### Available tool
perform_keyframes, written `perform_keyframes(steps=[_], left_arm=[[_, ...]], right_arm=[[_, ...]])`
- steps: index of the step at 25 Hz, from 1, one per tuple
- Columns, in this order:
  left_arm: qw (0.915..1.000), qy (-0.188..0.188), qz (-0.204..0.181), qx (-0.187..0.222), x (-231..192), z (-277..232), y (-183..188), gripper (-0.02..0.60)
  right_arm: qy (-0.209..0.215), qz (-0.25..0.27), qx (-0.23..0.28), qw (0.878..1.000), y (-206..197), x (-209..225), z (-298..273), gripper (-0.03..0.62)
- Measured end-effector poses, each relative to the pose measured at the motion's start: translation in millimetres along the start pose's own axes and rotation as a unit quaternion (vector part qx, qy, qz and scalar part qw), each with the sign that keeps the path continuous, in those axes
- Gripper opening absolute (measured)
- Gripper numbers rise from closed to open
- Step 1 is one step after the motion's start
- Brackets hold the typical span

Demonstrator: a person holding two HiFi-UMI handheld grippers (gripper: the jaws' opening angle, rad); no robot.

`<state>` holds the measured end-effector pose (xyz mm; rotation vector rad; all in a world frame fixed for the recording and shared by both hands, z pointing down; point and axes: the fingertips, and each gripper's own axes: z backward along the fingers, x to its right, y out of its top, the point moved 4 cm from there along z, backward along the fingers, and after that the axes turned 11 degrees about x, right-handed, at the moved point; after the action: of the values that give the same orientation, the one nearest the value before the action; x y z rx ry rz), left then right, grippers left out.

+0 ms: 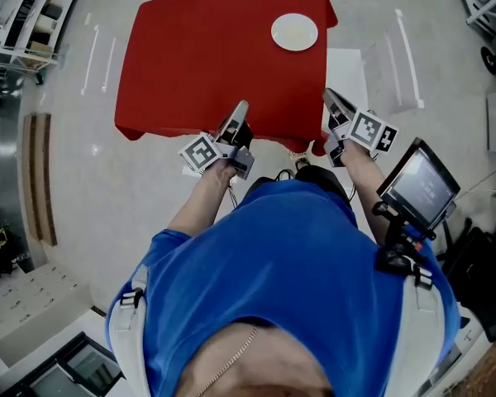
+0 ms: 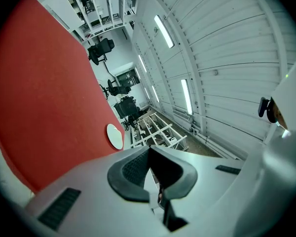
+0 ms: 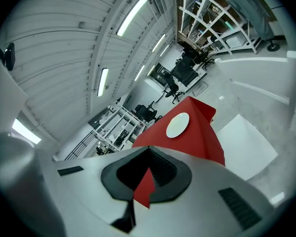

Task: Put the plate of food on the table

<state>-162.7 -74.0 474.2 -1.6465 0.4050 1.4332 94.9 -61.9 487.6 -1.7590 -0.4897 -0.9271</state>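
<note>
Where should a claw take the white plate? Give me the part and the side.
Take the plate by its rim, on the edge nearest you, probably with the right claw. It lies flat and shallow on the red cloth near the far right corner, so only the rim offers a pinch.

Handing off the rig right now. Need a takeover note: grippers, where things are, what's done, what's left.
Left gripper: jaws together, nothing clearly between them. It sits at the near edge of the cloth.
Right gripper: shut on the cloth, by its near right corner.
Plate: white, flat on the cloth at the far right corner, clear of both grippers. No food can be made out on it.
Done: the plate looks placed.
Left: probably let go of the cloth and draw back; check whether the plate should carry food.
</note>
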Motion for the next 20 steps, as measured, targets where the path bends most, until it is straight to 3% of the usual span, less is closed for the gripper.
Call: perform_keyframes(steps=[6,12,20], left_arm=[[0.9998,-0.013,-0.009,-0.013,19.8,33.9,-29.4,0.006],[0.9997,-0.009,0.000,-0.022,19.1,36.7,-43.8,0.006],[0.9985,-0.025,-0.040,-0.030,30.3,34.6,-48.6,0.006]], right_arm=[[0.005,0.025,0.004,1.000,-16.9,-23.9,60.7,0.003],[0.006,0.045,0.002,0.999,-26.2,-29.4,79.0,0.003],[0.021,0.066,-0.007,0.998,-33.9,-41.3,92.7,0.003]])
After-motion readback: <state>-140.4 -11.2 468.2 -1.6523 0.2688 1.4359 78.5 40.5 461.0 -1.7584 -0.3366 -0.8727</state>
